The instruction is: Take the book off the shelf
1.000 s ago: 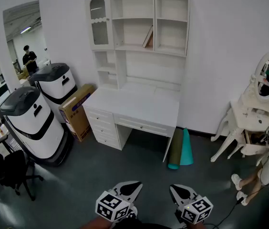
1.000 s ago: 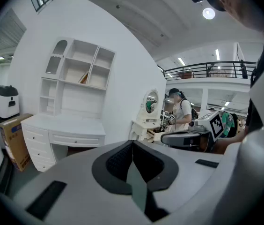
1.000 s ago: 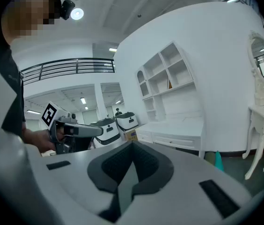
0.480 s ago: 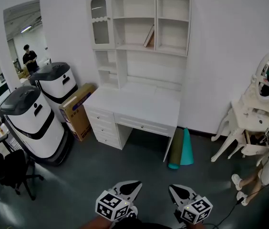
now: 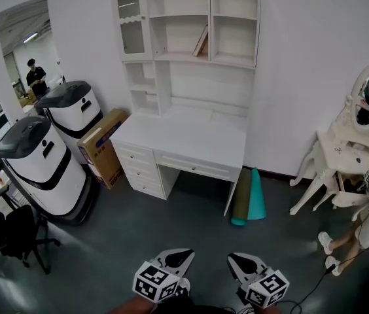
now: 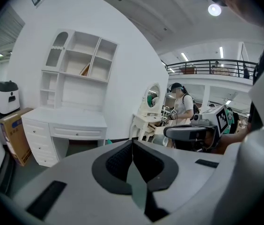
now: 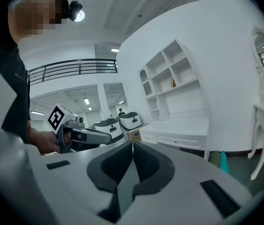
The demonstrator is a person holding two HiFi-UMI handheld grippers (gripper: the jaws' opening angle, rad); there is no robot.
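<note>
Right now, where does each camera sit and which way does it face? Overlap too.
Head view: on the person's head, steeply down at the white wooden desk with shelf unit and the tan book leaning on its shelf; left gripper and right gripper at bottom edge.
Left gripper view: on the left gripper, along its shut jaws toward the desk; right gripper at right.
Right gripper view: on the right gripper, along its shut jaws toward the desk; left gripper at left.
Shared: all three see desk and book.

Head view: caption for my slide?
Left hand-held gripper and right hand-held gripper, shut, face a desk whose shelf holds a leaning book.
</note>
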